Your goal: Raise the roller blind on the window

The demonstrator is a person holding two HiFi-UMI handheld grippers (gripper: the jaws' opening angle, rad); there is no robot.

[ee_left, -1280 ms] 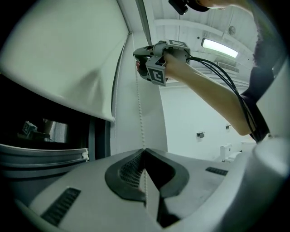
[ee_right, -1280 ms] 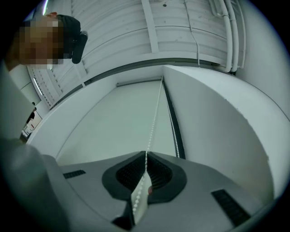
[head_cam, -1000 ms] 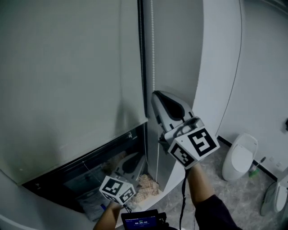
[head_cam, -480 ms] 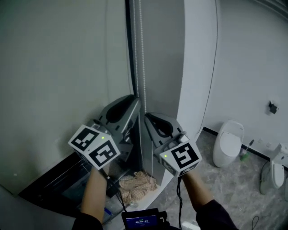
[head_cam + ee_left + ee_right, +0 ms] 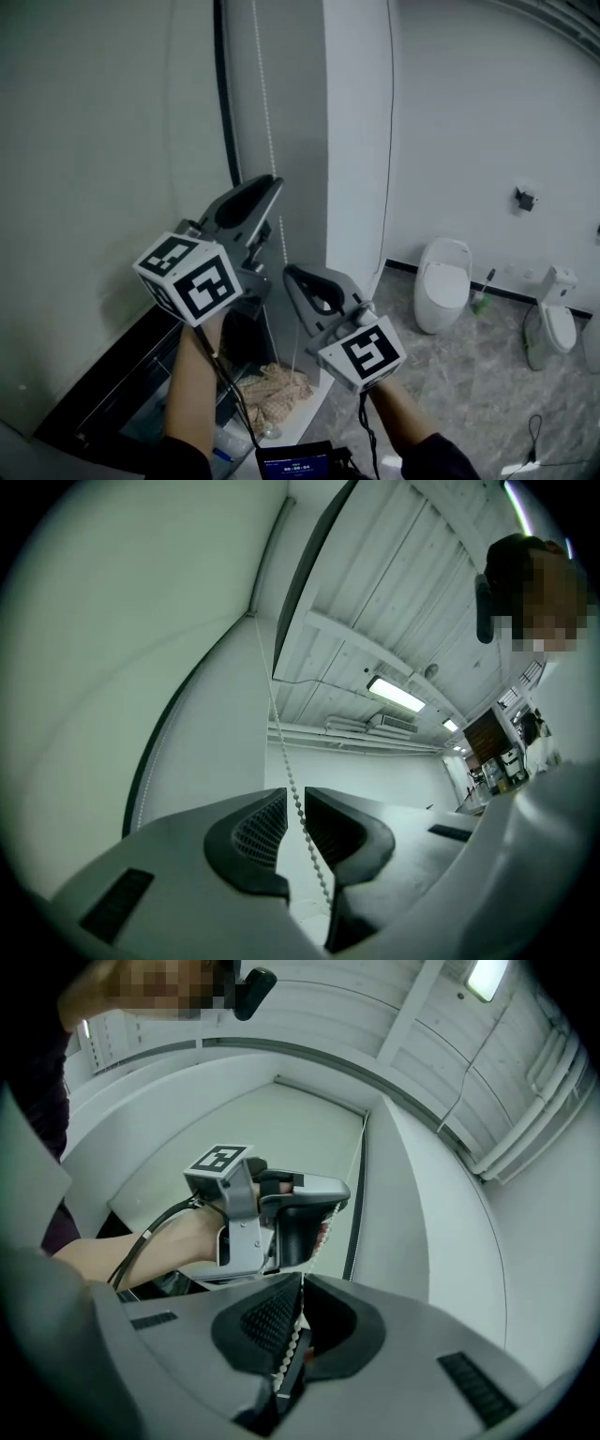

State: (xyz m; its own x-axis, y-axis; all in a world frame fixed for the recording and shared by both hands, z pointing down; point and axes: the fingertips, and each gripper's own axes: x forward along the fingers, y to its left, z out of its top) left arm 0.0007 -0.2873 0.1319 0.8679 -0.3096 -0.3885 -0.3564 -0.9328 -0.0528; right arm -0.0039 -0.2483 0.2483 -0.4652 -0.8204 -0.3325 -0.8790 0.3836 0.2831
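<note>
In the head view, the bead chain (image 5: 265, 112) hung just right of the dark window frame (image 5: 225, 94). The roller blind (image 5: 94, 141) spread to the chain's left and covered most of the window. The left gripper (image 5: 272, 185) met the chain higher up, and the right gripper (image 5: 292, 274) met it lower down. A toilet (image 5: 441, 295) stood well to the chain's right.

In the left gripper view, the jaws stood slightly apart, and the chain ran through the gap without being pinched.

In the right gripper view, the jaws were clamped together on the chain, with the left gripper farther up the chain.
</note>
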